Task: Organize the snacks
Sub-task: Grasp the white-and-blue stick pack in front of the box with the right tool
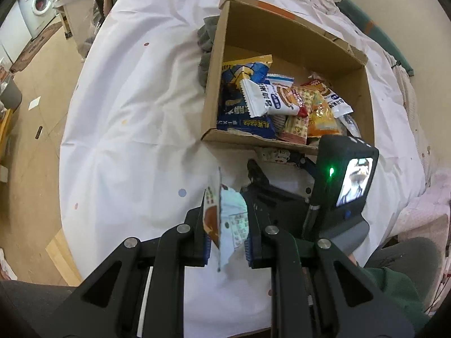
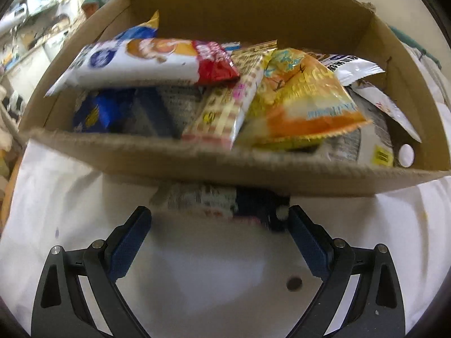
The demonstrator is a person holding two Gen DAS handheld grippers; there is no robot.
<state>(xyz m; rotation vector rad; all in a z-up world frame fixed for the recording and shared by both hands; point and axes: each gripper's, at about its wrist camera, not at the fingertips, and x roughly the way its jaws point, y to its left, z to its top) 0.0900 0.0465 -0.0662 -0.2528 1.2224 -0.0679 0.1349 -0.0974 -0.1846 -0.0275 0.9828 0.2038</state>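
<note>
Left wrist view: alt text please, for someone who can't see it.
The left gripper is shut on a pale blue snack packet above a white sheet. Ahead sits an open cardboard box of snack packets, with the right gripper at its near wall.

A washing machine [image 1: 39, 2] stands on wooden floor [image 1: 33, 146] beyond the white-sheeted bed [image 1: 135, 129].

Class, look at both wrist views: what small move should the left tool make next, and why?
Probably carry the left tool forward over the cardboard box and release there. It is shut on a small snack packet held short of the box's near wall, while the other snacks already lie inside.
</note>
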